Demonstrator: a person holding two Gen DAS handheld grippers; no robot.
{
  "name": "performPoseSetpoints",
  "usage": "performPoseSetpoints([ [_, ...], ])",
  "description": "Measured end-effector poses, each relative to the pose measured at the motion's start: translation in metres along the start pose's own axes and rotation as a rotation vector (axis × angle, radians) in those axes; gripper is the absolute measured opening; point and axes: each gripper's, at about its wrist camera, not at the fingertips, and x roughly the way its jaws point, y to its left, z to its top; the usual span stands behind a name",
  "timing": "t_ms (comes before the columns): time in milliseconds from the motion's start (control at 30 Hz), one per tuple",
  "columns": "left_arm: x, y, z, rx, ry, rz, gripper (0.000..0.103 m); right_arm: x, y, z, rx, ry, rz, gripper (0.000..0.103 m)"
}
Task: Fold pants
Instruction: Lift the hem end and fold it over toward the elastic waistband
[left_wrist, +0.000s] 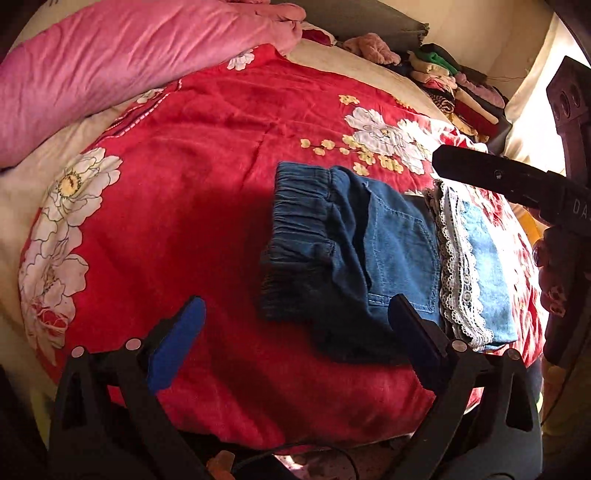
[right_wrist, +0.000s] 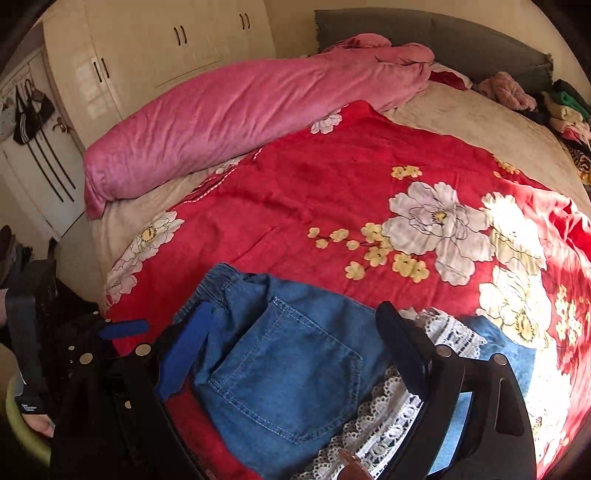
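Left wrist view shows the folded pants (left_wrist: 373, 251) lying on the red blanket (left_wrist: 207, 177), with the left gripper (left_wrist: 295, 336) hovering near their waistband, fingers wide and empty. Right wrist view has the right gripper (right_wrist: 291, 343) over the pants (right_wrist: 288, 369), fingers spread wide, gripping nothing; a pink pillow (right_wrist: 236, 118) lies beyond the pants.

A home bedroom. The landmark is the bed, spread with a red floral blanket (right_wrist: 332, 177). A long pink pillow (right_wrist: 236, 110) lies along its far side, a grey padded headboard (right_wrist: 424, 33) rises behind it, and cream wardrobe doors (right_wrist: 166, 48) stand beyond the pillow. Stacked folded clothes (left_wrist: 458, 85) sit at the bed's head-end corner (colours mixed), and bags (right_wrist: 31, 110) hang on a door past its foot.
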Motion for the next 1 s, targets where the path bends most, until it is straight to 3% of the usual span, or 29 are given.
performPoseSetpoints([
  [167, 0.013, 0.008, -0.001, -0.039, 0.022, -0.033, 0.09, 0.032, 0.021, 0.01, -0.078, 0.072, 0.024, 0.09],
  [267, 0.023, 0.009, -0.002, -0.043, 0.042, -0.067, 0.064, 0.055, 0.031, 0.012, -0.124, 0.126, 0.033, 0.09],
  [300, 0.026, 0.009, -0.003, -0.044, 0.052, -0.088, 0.049, 0.062, 0.034, 0.012, -0.132, 0.145, 0.039, 0.09],
  [333, 0.029, 0.009, -0.004, -0.049, 0.062, -0.099, 0.047, 0.069, 0.036, 0.012, -0.136, 0.161, 0.052, 0.09],
  [600, 0.037, 0.009, -0.007, -0.062, 0.068, -0.105, 0.047, 0.115, 0.038, 0.007, -0.08, 0.227, 0.104, 0.089],
  [667, 0.039, 0.011, -0.007, -0.068, 0.068, -0.109, 0.047, 0.119, 0.034, 0.004, -0.059, 0.214, 0.123, 0.074],
  [700, 0.038, 0.011, -0.006, -0.071, 0.069, -0.113, 0.047, 0.118, 0.032, 0.003, -0.044, 0.205, 0.143, 0.055],
  [767, 0.037, 0.013, -0.004, -0.081, 0.076, -0.129, 0.05, 0.11, 0.022, 0.003, -0.002, 0.186, 0.182, 0.04],
  [833, 0.032, 0.014, -0.002, -0.094, 0.078, -0.155, 0.061, 0.097, 0.01, 0.001, 0.051, 0.157, 0.239, 0.033],
  [1000, 0.021, -0.001, 0.005, -0.071, 0.042, -0.214, 0.076, 0.045, -0.03, -0.008, 0.154, 0.046, 0.342, 0.033],
])
